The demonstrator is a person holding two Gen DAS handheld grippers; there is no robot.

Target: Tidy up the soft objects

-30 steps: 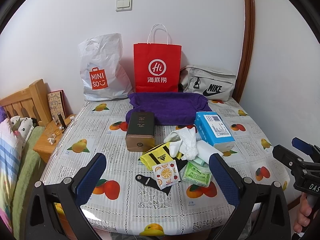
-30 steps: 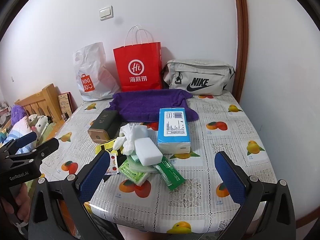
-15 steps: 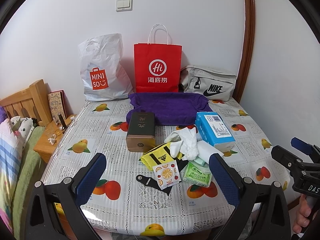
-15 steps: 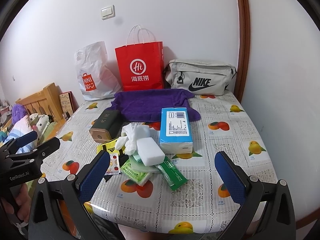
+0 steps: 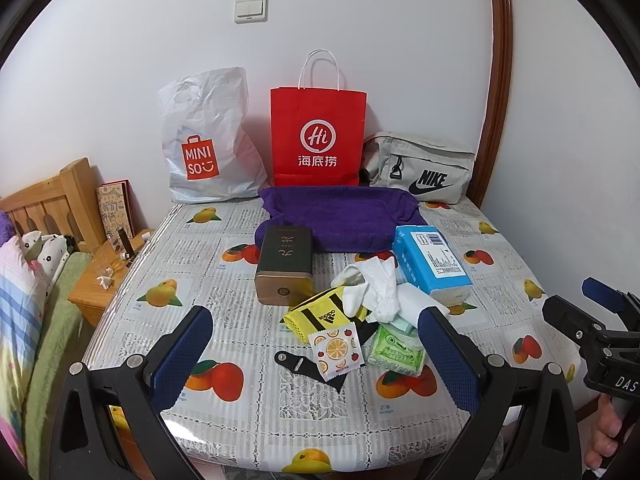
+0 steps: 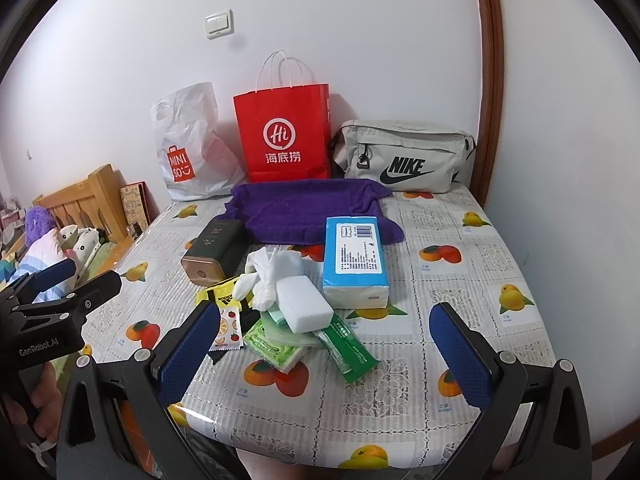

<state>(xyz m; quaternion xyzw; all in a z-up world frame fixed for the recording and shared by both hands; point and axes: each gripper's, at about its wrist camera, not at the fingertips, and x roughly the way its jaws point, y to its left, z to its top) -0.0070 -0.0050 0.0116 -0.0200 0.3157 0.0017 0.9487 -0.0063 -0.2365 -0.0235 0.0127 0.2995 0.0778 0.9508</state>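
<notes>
A heap of soft things lies mid-table: white socks (image 5: 376, 284) (image 6: 268, 276), a yellow Adidas cloth (image 5: 320, 316), a white sponge block (image 6: 304, 304), green tissue packs (image 5: 394, 350) (image 6: 276, 340) and a fruit-print sachet (image 5: 336, 346). A blue tissue pack (image 5: 430, 264) (image 6: 354, 260) sits to their right, a purple towel (image 5: 340, 216) (image 6: 304, 208) behind. My left gripper (image 5: 316, 356) hovers open at the table's front edge, short of the heap. My right gripper (image 6: 326, 354) is open too, over the front edge, nothing between its fingers.
A dark gold-ended box (image 5: 284, 264) lies left of the heap. Along the wall stand a white Miniso bag (image 5: 204, 140), a red paper bag (image 5: 318, 136) and a grey Nike pouch (image 5: 420, 168). A bed and wooden nightstand (image 5: 100, 280) are at the left.
Both grippers have drifted only slightly; the right wrist view shifted a little rightward. Nothing on the table has moved.
</notes>
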